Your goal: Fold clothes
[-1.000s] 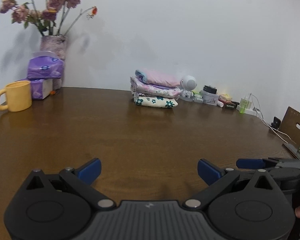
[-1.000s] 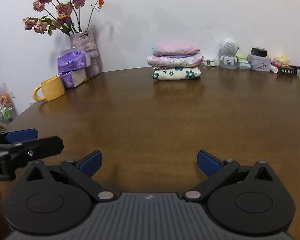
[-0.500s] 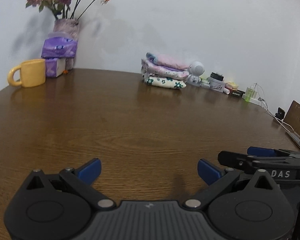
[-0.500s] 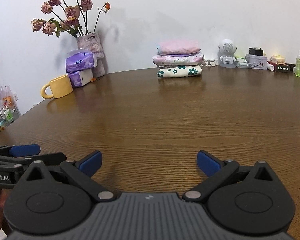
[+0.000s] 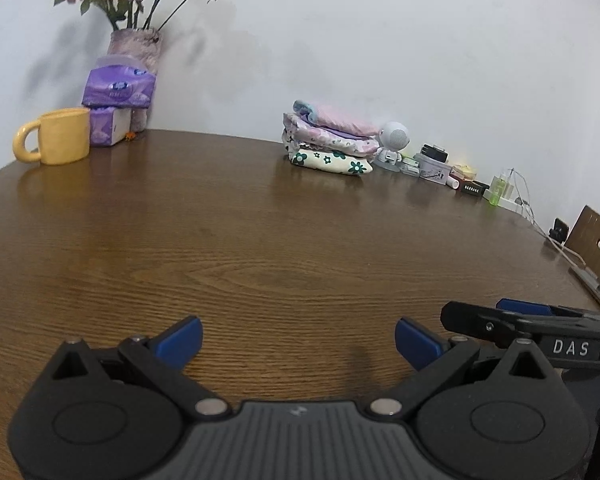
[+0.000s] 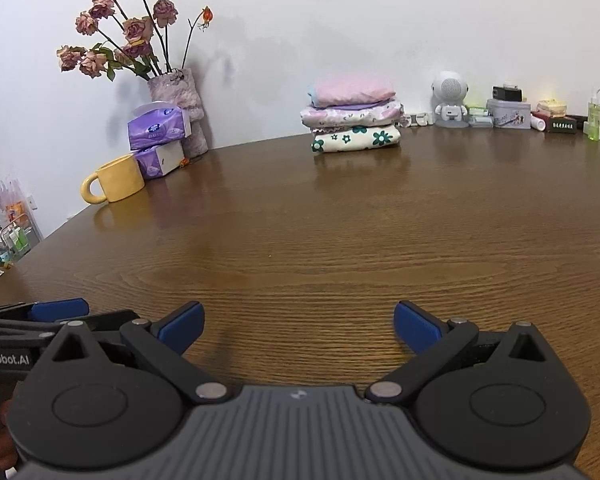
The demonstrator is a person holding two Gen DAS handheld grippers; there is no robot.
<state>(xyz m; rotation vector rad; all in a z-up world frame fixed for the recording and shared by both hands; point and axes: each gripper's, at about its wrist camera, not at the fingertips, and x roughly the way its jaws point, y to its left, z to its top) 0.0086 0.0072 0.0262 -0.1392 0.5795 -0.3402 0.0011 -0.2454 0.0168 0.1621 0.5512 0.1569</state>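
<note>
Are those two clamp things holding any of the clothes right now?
No. The left gripper and right gripper are both open and empty above the table; the folded clothes sit stacked by the wall.

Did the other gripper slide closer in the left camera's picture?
Yes. The right gripper now reaches further left, past the left gripper's right finger; before it sat nearer the picture's right edge.

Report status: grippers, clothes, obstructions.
Left gripper and right gripper open, empty. Folded clothes stacked by the far wall. Table bare between.

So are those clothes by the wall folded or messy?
Folded: the clothes sit as three neat flat layers stacked on the table.
</note>
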